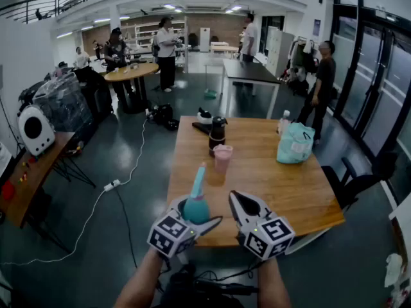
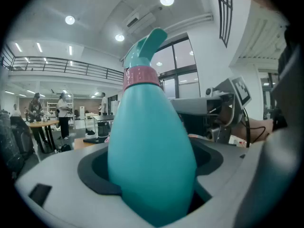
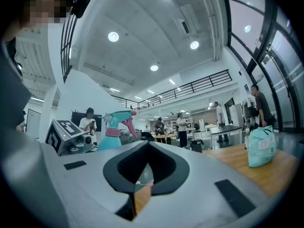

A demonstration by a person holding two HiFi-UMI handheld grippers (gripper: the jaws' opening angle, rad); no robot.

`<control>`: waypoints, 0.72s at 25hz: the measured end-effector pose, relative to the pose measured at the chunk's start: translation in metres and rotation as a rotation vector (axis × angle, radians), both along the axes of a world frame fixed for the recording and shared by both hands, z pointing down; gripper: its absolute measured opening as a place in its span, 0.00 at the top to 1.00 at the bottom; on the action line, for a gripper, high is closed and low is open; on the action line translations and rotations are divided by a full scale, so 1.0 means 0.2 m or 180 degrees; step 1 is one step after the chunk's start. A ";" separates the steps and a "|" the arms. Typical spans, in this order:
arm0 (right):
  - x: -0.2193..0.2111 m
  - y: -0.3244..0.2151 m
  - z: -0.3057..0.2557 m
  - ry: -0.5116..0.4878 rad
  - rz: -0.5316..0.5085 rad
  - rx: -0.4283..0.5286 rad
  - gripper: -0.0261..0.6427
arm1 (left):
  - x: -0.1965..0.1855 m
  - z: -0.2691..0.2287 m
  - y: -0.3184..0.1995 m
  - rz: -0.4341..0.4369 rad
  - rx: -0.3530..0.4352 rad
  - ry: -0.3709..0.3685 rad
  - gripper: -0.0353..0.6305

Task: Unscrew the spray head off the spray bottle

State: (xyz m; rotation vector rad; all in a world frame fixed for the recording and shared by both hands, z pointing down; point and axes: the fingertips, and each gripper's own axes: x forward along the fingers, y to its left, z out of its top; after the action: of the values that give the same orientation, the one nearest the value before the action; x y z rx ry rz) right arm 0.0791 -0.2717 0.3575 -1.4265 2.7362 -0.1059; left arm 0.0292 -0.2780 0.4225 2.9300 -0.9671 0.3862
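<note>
- My left hand-held gripper is clamped on the spray bottle. Both jaws press against the round teal belly low on the body.
- In the left gripper view the bottle fills the dark hollow between the jaws and stands upright, narrowing toward the top.
- The spray head is on the bottle, teal like the body, with a pink collar just beneath it at the neck.
- From the head view I hold the bottle at the near edge of the wooden surface. I cannot tell whether its base touches the wood.
- My right hand-held gripper is just beside the bottle on its right, apart from it. Its jaws are together with nothing between them.
- In the right gripper view the jaw pads meet around an empty dark hollow. The bottle shows off to the left there, and a pink trigger hangs under its head.
- Further back near the middle of the surface a pink cup stands. A dark container is just behind it.
- A teal bag sits near the surface's far right corner, well apart from both of my hand-held grippers.
- Several people stand around other tables further back in the room.
</note>
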 end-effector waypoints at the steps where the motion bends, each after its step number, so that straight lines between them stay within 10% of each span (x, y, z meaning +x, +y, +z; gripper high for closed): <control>1: 0.00 0.00 0.00 -0.0003 -0.0004 0.0005 0.95 | 0.00 0.00 0.00 0.0001 0.0000 -0.0006 0.30; 18: -0.01 0.10 0.00 -0.0016 -0.0053 0.0076 0.95 | 0.00 0.03 0.08 -0.0019 0.0001 -0.0080 0.30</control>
State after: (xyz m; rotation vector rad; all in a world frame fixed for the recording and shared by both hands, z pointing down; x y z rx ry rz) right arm 0.0771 -0.2524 0.3574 -1.3960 2.7359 -0.0771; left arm 0.0292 -0.2623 0.4288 2.9288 -0.9786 0.4236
